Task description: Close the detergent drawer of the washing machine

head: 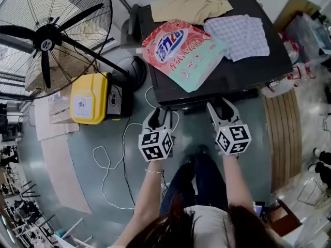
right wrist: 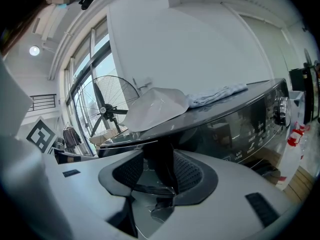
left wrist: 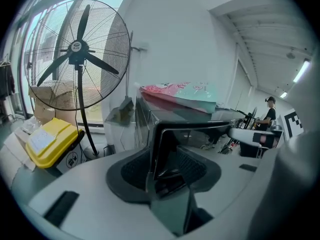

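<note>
Head view: one washing machine (head: 258, 74); on its top one detergent bag (head: 183, 48), one beige cloth (head: 191, 5), one checked cloth (head: 240, 35); left of it one fan (head: 46, 40). At its front, my left claw (head: 158, 119) and right claw (head: 222, 110), both released. One detergent drawer (left wrist: 195, 139) at its front left corner, between the left claw's spread jaws.

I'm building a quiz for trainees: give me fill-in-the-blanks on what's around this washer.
On the washer, ____ cloths lie beside the bag.
The box near the fan is ____.
In the head view, the fan stands at the washer's ____.
Missing: two; yellow; left.
</note>
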`<state>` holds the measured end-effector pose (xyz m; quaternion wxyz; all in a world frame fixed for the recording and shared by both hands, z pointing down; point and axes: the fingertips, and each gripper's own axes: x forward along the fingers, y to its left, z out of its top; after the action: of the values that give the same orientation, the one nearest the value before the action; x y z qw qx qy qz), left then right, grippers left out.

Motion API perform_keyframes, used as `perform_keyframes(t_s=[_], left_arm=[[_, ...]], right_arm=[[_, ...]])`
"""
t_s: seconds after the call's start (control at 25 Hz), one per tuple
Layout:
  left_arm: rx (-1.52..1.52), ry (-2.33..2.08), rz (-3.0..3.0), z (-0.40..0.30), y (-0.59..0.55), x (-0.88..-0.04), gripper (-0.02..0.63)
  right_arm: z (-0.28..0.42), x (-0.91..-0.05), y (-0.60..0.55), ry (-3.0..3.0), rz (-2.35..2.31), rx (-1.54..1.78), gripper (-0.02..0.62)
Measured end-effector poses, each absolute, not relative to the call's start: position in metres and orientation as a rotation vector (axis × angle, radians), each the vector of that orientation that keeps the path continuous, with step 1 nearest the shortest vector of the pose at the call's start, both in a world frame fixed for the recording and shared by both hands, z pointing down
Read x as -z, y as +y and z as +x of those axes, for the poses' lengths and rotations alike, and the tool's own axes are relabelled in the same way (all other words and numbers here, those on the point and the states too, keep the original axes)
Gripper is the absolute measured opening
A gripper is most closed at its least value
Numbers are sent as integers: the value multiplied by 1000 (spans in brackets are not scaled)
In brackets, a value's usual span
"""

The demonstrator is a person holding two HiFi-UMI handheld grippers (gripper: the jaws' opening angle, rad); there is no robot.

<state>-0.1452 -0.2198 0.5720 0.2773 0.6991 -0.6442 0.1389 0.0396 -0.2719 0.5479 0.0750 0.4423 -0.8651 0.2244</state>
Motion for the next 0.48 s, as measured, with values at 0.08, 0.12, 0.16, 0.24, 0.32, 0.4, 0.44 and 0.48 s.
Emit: perform_keyframes(t_s=[0.08, 0.12, 0.16, 0.24, 0.32, 0.4, 0.44, 0.48], left_arm=[[-372, -1732, 1877, -145, -220, -572, 175], [-373, -1733, 1876, -145, -220, -572, 173], [-375, -1733, 1875, -145, -221, -573, 173], [-376, -1733, 1871, -145, -221, -573, 174], [-373, -1733, 1865, -145, -221, -574, 174], [-367, -1732, 1856, -145, -222, -574, 175], [-365, -1733, 1852, -145, -222, -574, 175], [-363, -1734, 1850, -146, -222, -574, 174]], right_arm=[[39, -548, -272, -2597, 1327, -670, 192], [39, -548, -272, -2597, 1329, -669, 193], [39, -548, -273, -2596, 1333, -670, 193], [39, -549, -274, -2594, 1342, -674, 195], [39, -550, -273, -2591, 1350, -678, 195], [39, -550, -274, -2589, 1356, -681, 195], [39, -550, -274, -2587, 1359, -681, 196], [39, -550, -274, -2585, 1363, -681, 196]])
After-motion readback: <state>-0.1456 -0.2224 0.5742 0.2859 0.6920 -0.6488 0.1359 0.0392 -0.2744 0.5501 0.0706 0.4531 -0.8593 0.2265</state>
